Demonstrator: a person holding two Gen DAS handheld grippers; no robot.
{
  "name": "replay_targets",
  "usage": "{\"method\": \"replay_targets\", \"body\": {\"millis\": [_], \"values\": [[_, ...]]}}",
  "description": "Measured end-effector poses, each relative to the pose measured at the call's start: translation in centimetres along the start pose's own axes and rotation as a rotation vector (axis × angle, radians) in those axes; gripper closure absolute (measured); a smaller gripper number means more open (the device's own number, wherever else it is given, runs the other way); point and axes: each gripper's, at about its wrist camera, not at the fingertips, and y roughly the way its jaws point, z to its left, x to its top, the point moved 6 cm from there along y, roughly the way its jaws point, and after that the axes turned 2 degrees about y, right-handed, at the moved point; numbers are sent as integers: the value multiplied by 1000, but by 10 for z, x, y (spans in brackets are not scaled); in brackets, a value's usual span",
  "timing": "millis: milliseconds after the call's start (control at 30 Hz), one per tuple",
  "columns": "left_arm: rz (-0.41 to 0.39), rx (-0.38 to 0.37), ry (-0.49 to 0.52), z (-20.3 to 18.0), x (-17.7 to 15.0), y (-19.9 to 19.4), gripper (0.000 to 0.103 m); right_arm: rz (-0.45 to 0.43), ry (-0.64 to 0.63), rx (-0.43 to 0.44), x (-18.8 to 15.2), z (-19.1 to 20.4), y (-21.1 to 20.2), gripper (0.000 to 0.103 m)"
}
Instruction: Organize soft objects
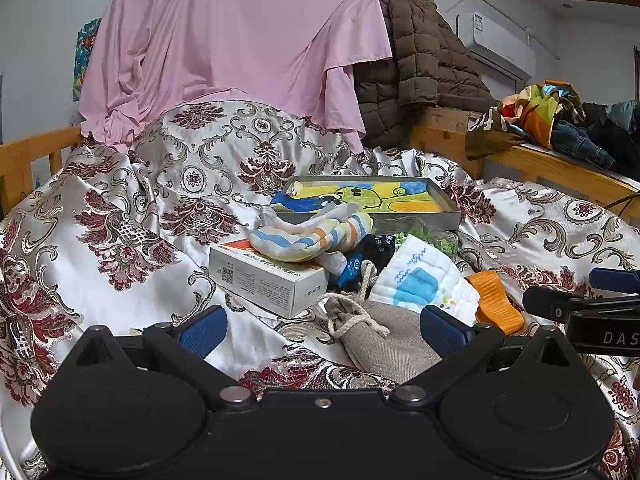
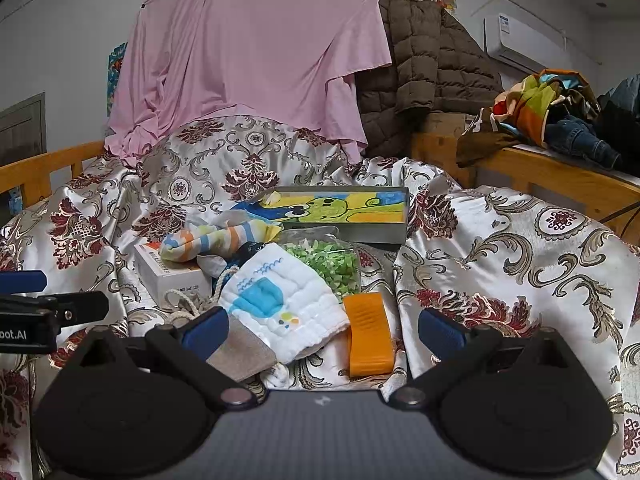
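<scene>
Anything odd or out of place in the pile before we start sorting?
Yes: hard items sit among the soft ones. The striped sock is draped over a white carton, and an orange plastic clip lies beside the white cloth. Nothing looks spilled or damaged.

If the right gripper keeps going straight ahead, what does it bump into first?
Probably the white quilted cloth with the blue print, which lies between the open right gripper fingers; the orange clip sits just beside it. Depth is unclear.
</scene>
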Motion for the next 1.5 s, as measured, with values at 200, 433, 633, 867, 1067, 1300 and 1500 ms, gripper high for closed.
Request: {"method": "replay_targets", "body": {"millis": [200,433,633,867,1067,1300,1500], "values": [[0,-1,0,0,0,0,1,2,0,1,0,0,0,0],[1,-1,0,0,0,0,1,2,-2,1,-2,3,0,0],[0,0,1,0,0,0,1,5,-3,3,-8,8,2,0],[-13,-13,14,-2,-4,1,1,35,-9,7,-13,10,4,0],[-20,-17,36,-9,0,2,1,120,-32,51,-6,-1,14,0],[51,-55,72,-12,9,27,1,186,-153,125,-1,-11,37,0],[160,-146,132,-20,3,62,1,225,-230,169,-2,-22,63,0]]}}
